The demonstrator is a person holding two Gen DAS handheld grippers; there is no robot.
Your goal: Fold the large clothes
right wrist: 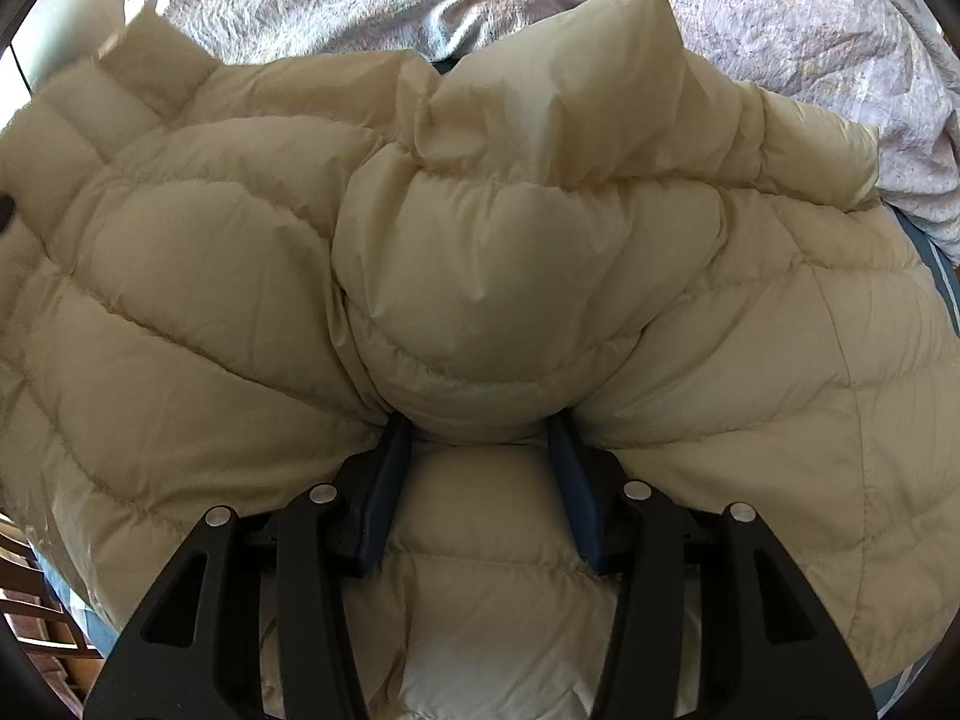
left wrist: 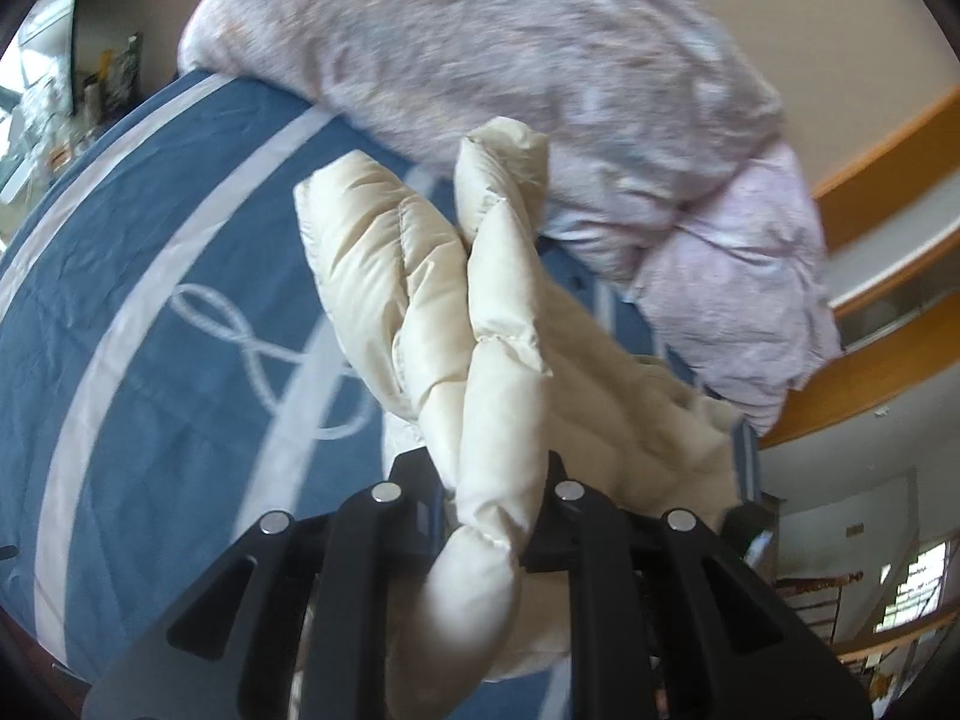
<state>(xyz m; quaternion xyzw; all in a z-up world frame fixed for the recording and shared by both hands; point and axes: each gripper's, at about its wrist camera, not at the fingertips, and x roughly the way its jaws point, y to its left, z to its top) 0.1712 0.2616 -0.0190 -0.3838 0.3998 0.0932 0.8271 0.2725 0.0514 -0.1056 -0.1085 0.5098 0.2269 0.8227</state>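
A cream quilted down jacket (right wrist: 480,252) lies spread on the bed and fills the right wrist view. My right gripper (right wrist: 480,426) is shut on a puffy fold of the jacket, its blue pads (right wrist: 384,480) pressing in from both sides. In the left wrist view my left gripper (left wrist: 495,480) is shut on a long padded part of the jacket (left wrist: 480,312), likely a sleeve, and holds it lifted above the bed. The sleeve's end sticks up beyond the fingers.
The bed has a blue cover with white stripes (left wrist: 150,300). A crumpled pale pink duvet (left wrist: 540,90) is heaped at the far side, and it also shows in the right wrist view (right wrist: 780,18). A wooden railing (left wrist: 888,192) stands to the right.
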